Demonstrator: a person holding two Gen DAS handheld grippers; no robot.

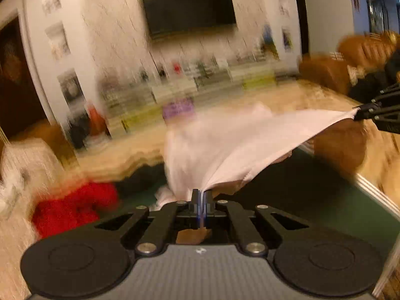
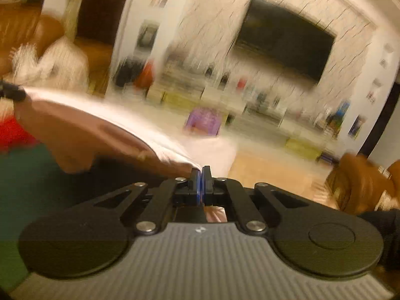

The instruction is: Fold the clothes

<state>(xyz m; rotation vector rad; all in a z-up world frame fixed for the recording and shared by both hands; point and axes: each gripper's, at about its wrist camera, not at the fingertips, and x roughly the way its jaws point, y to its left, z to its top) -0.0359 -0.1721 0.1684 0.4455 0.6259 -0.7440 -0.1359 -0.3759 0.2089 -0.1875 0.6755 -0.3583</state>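
Both frames are pretty smeared with motion blur, so only the big stuff is readable. The left gripper (image 1: pixel 201 195) has its fingers pinched together on a bunched corner of a pale pink garment (image 1: pixel 240 145), with the cloth fanning out from between the pads. The right gripper (image 2: pixel 200 173) is clamped tight on another corner of the same garment (image 2: pixel 82 125), and you can see it from the left wrist view too, out at the right side (image 1: pixel 360 113) gripping the far tip of the cloth. The fabric hangs stretched between the two grippers, lifted up off a dark green table (image 1: pixel 312 200), sagging a bit in the middle, with one loose part drooping down toward the green surface near the left gripper. A red garment (image 1: pixel 75 210) sits crumpled at the left edge of the table, close to the left gripper, and it shows as a red blob at the far left of the right wrist view. Beyond the table there's a light wooden floor (image 2: pixel 270 170), a purple stool-ish thing (image 2: pixel 203 121) too blurred to name for sure, a dark TV (image 1: pixel 188 8) on the pale wall, and brown leather seating (image 1: pixel 325 68) off to the right. Something white and fluffy (image 2: pixel 53 65) lies on the brown couch in the right wrist view.
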